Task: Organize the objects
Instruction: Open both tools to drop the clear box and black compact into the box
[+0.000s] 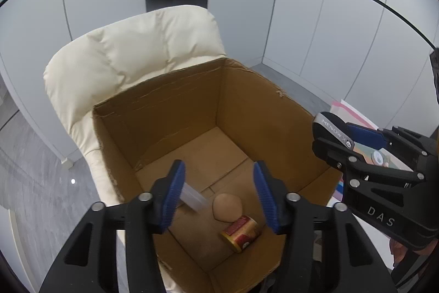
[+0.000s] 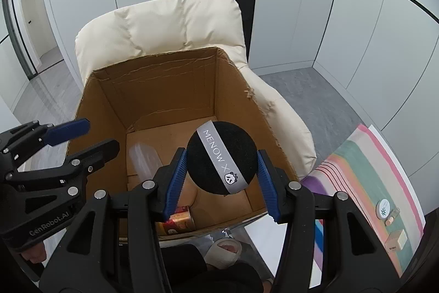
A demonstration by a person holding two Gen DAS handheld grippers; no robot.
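An open cardboard box stands on a cream chair. On its floor lie a gold and red can and a tan rounded piece. My left gripper hangs open over the box. A clear plastic tube shows blurred beside its left pad, not clamped. My right gripper is shut on a black round puff with a white "MENOW X" band, held above the box's right side.
The cream padded chair carries the box. To the right lies a striped colourful mat with a round white tin, a small bottle and a small carton. A person's foot shows below the box. White wall panels stand behind.
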